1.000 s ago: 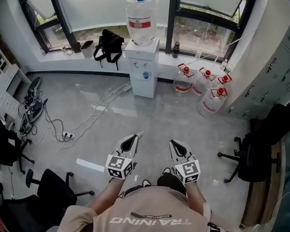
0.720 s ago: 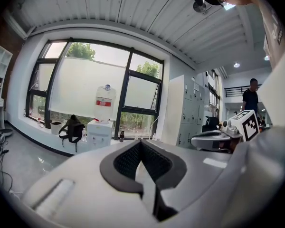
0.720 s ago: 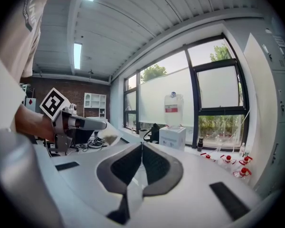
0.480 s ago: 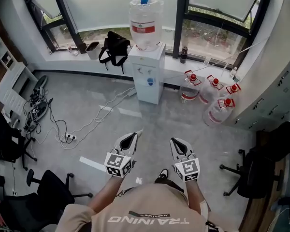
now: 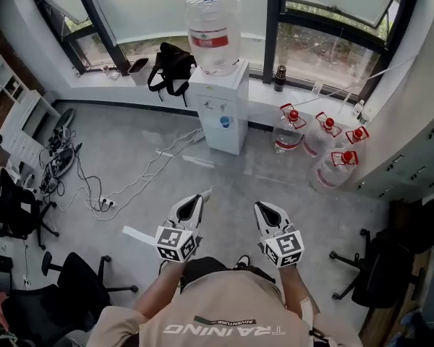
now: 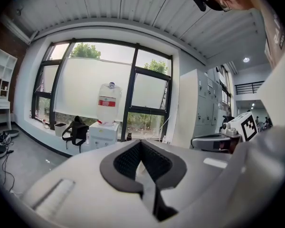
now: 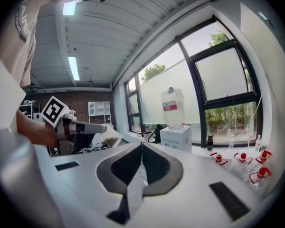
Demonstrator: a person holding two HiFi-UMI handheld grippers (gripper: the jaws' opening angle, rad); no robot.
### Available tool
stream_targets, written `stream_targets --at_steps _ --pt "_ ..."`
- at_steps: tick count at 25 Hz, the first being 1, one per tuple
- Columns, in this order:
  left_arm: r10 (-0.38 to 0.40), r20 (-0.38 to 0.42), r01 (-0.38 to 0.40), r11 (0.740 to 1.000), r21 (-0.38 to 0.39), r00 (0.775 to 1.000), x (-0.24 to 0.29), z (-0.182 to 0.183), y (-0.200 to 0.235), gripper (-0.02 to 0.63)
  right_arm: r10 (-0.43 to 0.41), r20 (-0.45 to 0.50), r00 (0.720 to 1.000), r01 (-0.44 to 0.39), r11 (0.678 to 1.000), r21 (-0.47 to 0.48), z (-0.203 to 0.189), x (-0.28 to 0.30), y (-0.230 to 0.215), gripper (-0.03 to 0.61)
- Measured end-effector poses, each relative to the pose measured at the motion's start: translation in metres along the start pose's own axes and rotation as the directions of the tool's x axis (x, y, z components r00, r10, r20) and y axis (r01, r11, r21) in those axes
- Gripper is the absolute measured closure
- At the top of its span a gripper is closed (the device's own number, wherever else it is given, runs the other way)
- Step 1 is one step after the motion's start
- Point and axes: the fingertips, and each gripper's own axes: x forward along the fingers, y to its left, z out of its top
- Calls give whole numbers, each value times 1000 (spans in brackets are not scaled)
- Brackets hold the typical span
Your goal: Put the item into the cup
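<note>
Left gripper (image 5: 200, 199) fingers pinched a small white item (image 5: 207, 191). Right gripper (image 5: 260, 207) fingers pressed together, empty. Water dispenser (image 5: 218, 114) ahead.

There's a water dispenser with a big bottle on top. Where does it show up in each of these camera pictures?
Head view: the water dispenser stands top centre, against the window wall.
Left gripper view: the water dispenser is left of centre, just above the jaws.
Right gripper view: the water dispenser is right of centre, above the jaws.
Shared landmark: the black bag on the sill just left of it.
</note>
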Motion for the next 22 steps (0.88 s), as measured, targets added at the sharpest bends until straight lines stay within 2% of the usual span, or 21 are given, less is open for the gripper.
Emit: stream_targets --at_steps 5,9,16,22 --pt "15 -24 -15 1000 0 1000 20 3 14 606 -5 -32 999 5 1000 8 -4 23 -23 566" --pt "11 -14 -10 1000 12 1000 37 12 32 606 -21 -44 999 21 1000 -4 -2 48 -36 566" --pt "-26 3 26 999 32 1000 78 31 83 606 -69 -16 997 68 996 -59 30 107 -43 566" --pt "-74 10 73 997 23 997 108 46 126 606 -105 -40 994 100 988 -113 44 161 -49 566"
